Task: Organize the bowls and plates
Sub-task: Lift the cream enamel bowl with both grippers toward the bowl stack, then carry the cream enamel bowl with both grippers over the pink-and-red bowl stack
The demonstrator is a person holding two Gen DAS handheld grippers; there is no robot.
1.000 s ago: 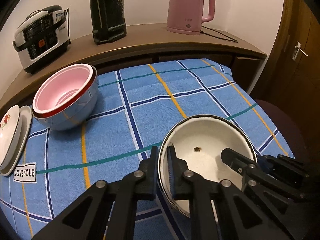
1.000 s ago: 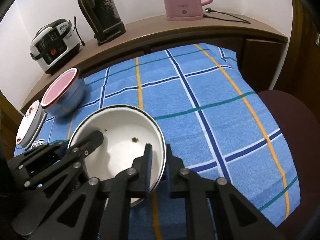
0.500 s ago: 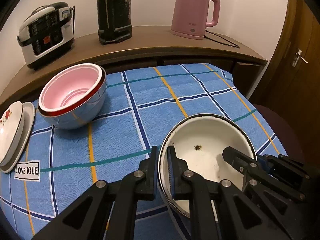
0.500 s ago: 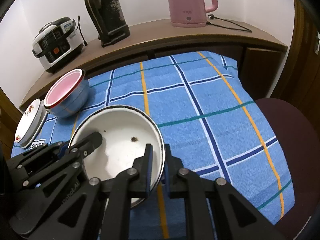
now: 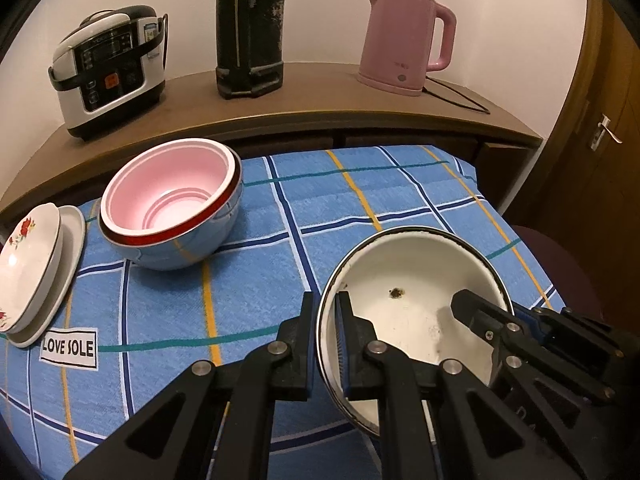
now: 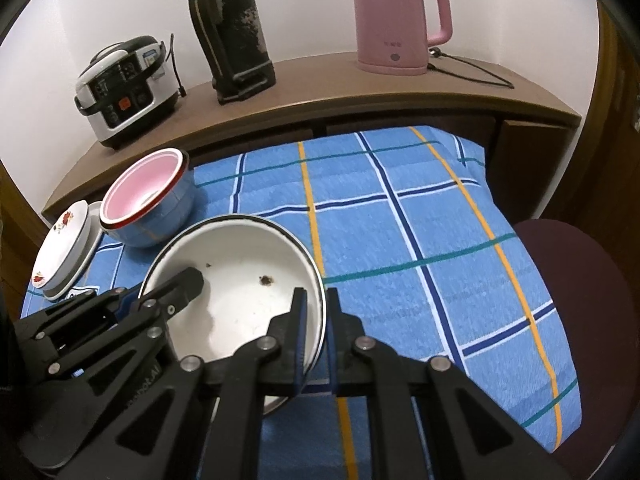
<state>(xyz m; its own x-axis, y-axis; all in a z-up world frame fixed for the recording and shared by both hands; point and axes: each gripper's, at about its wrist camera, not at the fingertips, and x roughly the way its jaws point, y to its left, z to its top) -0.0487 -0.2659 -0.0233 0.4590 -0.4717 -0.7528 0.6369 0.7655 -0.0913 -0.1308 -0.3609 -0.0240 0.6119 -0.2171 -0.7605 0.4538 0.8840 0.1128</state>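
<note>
Two tongs, left gripper point(image 5: 328, 344) and right gripper point(image 6: 316, 344), each pinch the rim of the white enamel bowl point(image 5: 416, 304) from opposite sides, one finger inside and one outside; over the past second the nested pink and blue bowls point(image 5: 172, 204) and stacked plates point(image 5: 36, 268) have drawn nearer ahead-left of the tongs, and the bowl rides clear of the blue checked cloth point(image 5: 360, 208); judged mid-carry toward that stack. Pose: both tongs angled steeply downward, side by side, bowl slung between their tips.
</note>
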